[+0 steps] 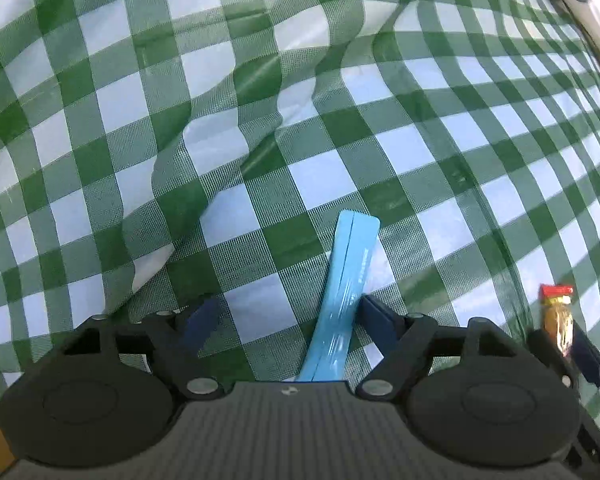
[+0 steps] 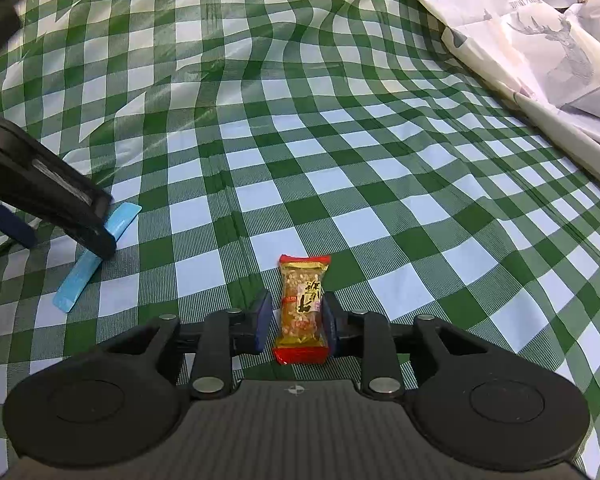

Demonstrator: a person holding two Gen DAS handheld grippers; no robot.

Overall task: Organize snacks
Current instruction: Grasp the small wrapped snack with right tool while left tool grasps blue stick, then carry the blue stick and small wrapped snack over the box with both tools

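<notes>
Your left claw [image 1: 282, 320] stood wide over the checked cloth [image 1: 380, 152] on the counter, with the blue snack stick [image 1: 342, 292] lying between its fingers, against the right one and clear of the left. Your right claw [image 2: 296, 320] was narrow around the red-and-gold snack bar [image 2: 302, 308]; its right finger touched the wrapper, while a gap remained at the left.
</notes>
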